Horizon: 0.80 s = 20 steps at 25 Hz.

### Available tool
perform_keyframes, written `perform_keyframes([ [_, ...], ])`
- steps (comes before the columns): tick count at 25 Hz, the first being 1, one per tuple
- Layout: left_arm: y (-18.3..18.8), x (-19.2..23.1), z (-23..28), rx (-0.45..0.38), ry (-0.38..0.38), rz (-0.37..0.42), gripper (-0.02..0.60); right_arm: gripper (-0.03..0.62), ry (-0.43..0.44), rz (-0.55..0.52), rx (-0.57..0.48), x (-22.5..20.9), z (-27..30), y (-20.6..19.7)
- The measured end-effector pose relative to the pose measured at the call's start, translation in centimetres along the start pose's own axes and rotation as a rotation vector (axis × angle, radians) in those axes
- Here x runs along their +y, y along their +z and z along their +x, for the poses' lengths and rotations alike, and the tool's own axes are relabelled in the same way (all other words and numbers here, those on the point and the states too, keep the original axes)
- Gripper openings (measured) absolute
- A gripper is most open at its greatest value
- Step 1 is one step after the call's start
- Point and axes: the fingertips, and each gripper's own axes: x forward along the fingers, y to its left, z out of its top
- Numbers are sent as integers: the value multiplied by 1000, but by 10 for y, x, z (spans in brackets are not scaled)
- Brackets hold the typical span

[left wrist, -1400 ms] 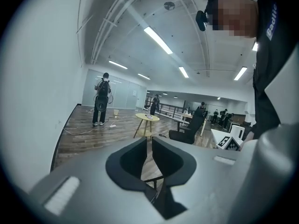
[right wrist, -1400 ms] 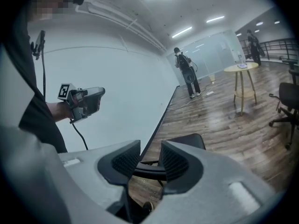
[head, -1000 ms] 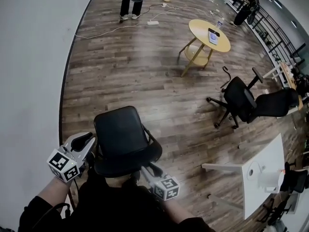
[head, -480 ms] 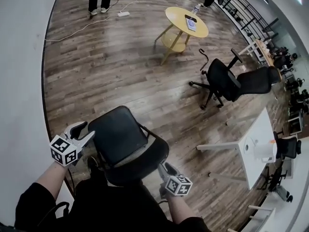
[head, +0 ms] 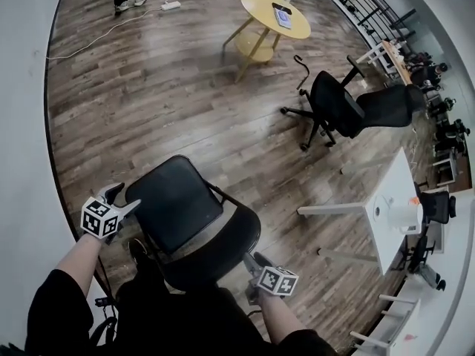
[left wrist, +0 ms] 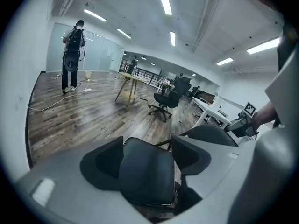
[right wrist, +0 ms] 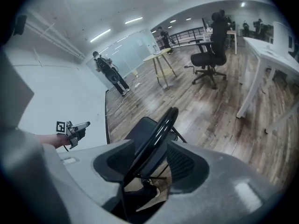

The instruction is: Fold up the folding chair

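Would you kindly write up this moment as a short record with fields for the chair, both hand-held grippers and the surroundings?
chair: folding chair stands unfolded on the wood floor, seat and backrest spread apart
left: left hand-held gripper open, at the seat's edge, seat showing in the gap
right: right hand-held gripper open, backrest rim between the jaws, not clamped
surroundings: round yellow table, black office chair, white desk
stage: not yet folded

Pretty roomy brown wood-plank floor (head: 148,87) here, with a round yellow two-tier counter (head: 276,13) and a black swivel office chair (head: 330,106) standing near it.
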Motion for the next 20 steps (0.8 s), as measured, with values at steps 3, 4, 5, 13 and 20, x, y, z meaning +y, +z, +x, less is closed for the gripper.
perform_keyframes([
  [3, -16, 9, 22, 39, 3, -2, 321, 206, -13, 2, 11, -7, 5, 3],
  [4, -22, 11, 28, 52, 0, 2, 319, 207, -14, 4, 14, -8, 5, 4],
  [5, -28, 14, 33, 69, -3, 10, 321, 206, -15, 11, 18, -9, 6, 5],
  [13, -71, 64, 74, 185, 20, -14, 342, 209, -20, 36, 43, -6, 11, 4],
  [20, -124, 106, 123, 302, -12, -24, 360, 212, -45, 76, 26, -2, 8, 6],
])
